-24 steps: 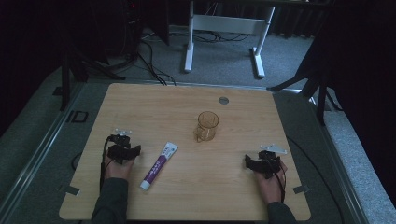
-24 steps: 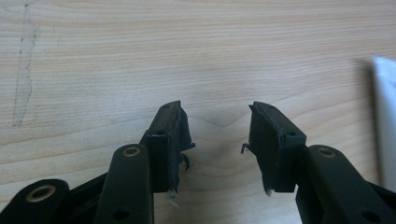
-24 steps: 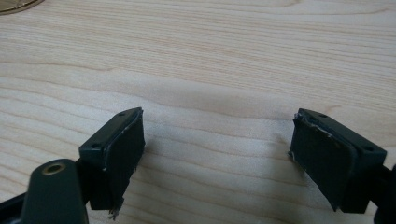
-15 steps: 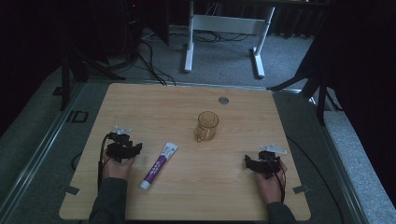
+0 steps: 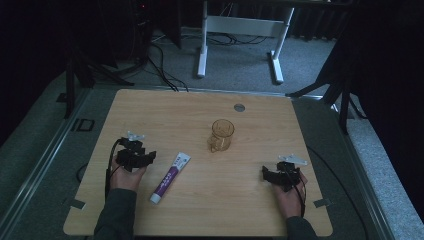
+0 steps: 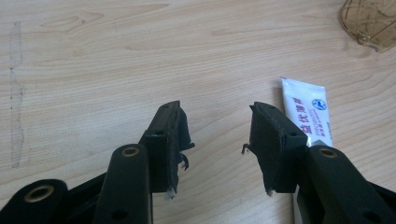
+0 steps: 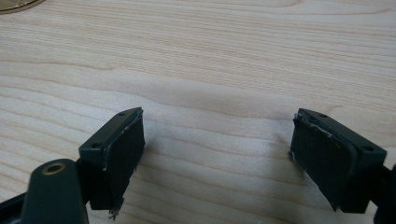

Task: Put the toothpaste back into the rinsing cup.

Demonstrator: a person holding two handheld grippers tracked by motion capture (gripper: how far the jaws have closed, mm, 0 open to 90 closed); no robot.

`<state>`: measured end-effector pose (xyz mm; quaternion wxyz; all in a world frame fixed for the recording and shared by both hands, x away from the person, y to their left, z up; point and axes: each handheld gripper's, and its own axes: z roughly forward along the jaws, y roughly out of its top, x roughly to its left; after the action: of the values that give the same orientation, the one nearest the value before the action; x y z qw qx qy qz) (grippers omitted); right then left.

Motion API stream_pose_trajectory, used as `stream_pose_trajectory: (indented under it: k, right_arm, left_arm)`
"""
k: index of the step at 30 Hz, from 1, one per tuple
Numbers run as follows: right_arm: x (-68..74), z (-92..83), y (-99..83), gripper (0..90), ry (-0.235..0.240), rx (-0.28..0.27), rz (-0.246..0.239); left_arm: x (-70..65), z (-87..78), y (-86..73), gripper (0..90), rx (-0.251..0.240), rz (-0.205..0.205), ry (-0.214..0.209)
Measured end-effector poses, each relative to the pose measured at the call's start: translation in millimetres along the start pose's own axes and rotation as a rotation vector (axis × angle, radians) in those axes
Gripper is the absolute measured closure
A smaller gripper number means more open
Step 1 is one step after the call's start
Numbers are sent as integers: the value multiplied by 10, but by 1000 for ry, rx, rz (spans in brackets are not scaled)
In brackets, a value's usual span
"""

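Observation:
On the wooden table [image 5: 225, 205] lies a white and purple toothpaste tube [image 5: 171, 177], its cap end toward the front edge. A clear amber cup [image 5: 221, 134] stands upright near the middle. My left gripper [image 5: 149, 156] rests on the table just left of the tube, jaws open and empty. In the left gripper view the gripper [image 6: 215, 112] has bare wood between its jaws, the tube [image 6: 306, 112] lies just right of the right jaw, and the cup [image 6: 371, 23] is at the top right. My right gripper [image 5: 266, 174] rests at the front right; the right gripper view has this gripper [image 7: 217, 119] open over bare wood.
A round grey grommet [image 5: 239, 107] sits near the table's far edge. Beyond the table stand a white desk frame [image 5: 240, 25] and loose cables [image 5: 160, 60] on the floor. Tape marks [image 5: 76, 203] lie at the front corners.

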<state>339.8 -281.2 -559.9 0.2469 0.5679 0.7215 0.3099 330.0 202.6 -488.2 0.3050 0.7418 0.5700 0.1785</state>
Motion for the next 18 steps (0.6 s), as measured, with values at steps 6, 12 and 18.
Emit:
stream_pose_trajectory:
  k: [6,12,18]
  right_arm:
    - [0,0,0,175,0,0,0]
    - [1,0,0,176,0,1,1]
    - [2,-1,0,176,0,1,2]
  left_arm:
    - [-62,-46,31,528,4,13,4]
    - [-129,-77,66,529,13,27,-1]
    - [-230,-110,108,525,26,46,-7]
